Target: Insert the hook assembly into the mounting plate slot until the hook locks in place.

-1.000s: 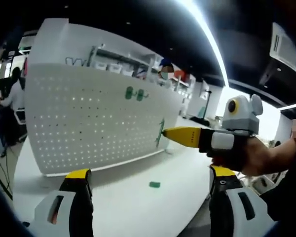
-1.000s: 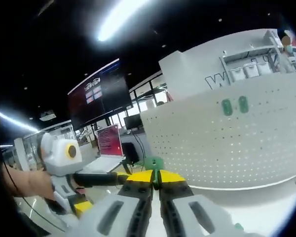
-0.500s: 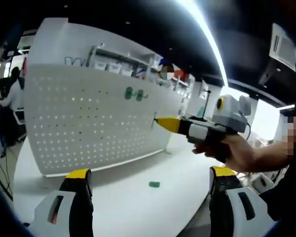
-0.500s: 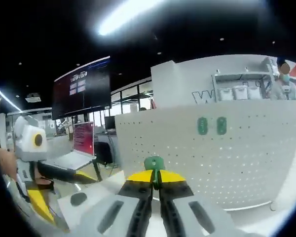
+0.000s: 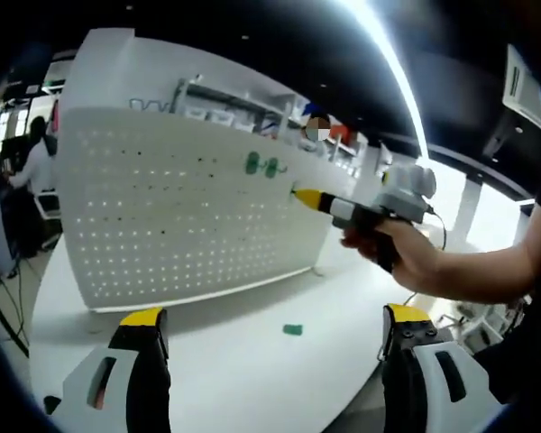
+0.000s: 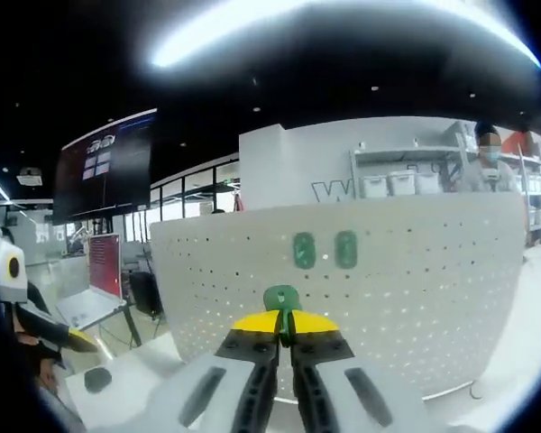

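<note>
Hook carried toward the upright pegboard; insertion not yet made.

White table carries the perforated mounting plate upright along its far edge, two green hooks already seated near its top edge. Right gripper has jaws closed on the green hook assembly, its head protruding just past the tips, level with the plate's middle, apparently aligned for a slot. Left gripper hangs back, jaws apart and empty. A small green piece lies on the table in front of the plate.
</note>
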Demonstrator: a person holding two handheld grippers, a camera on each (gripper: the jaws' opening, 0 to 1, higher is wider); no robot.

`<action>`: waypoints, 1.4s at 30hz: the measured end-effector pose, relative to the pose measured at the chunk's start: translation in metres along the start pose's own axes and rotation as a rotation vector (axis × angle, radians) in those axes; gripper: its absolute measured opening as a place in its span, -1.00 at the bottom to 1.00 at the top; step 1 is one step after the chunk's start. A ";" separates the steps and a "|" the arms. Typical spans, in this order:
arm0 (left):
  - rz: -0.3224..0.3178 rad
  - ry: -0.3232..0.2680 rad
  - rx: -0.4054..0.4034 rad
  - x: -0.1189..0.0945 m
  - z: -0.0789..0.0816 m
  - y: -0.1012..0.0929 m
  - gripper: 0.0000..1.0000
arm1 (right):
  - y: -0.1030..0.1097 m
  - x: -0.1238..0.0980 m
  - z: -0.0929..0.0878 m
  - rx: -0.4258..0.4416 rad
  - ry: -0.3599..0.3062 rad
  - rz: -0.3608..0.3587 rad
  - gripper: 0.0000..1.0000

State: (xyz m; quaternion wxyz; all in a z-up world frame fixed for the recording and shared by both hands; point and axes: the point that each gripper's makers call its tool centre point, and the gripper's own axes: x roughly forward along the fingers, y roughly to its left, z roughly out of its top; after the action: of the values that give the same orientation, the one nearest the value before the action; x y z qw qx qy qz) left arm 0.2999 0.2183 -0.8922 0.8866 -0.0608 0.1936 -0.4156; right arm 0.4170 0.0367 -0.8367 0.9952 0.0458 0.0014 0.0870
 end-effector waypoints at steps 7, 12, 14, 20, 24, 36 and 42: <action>-0.002 0.003 -0.009 -0.002 -0.001 0.007 1.00 | -0.032 0.010 0.005 -0.018 -0.017 -0.069 -0.99; 0.005 -0.007 -0.013 -0.003 0.003 0.011 1.00 | -0.052 0.019 0.010 -0.050 -0.020 -0.096 -0.99; 0.002 -0.008 -0.019 -0.003 0.004 0.012 1.00 | -0.059 0.024 0.015 -0.057 -0.030 -0.109 -0.99; 0.005 0.001 -0.019 0.000 0.003 0.014 1.00 | -0.073 0.035 0.020 -0.060 -0.042 -0.128 -0.99; 0.011 0.004 -0.019 0.001 0.002 0.018 1.00 | -0.079 0.043 0.022 -0.049 -0.045 -0.134 -0.99; 0.016 0.011 -0.027 0.003 0.000 0.021 1.00 | -0.095 0.055 0.037 -0.038 -0.088 -0.166 -0.99; 0.021 0.017 -0.030 0.003 -0.001 0.024 1.00 | -0.098 0.057 0.044 -0.042 -0.101 -0.175 -0.99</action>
State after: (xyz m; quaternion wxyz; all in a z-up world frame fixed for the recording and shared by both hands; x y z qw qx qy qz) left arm 0.3180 0.2315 -0.9003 0.8883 -0.0684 0.2078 -0.4037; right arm 0.4909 -0.0533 -0.8018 0.9985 0.0287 -0.0467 -0.0026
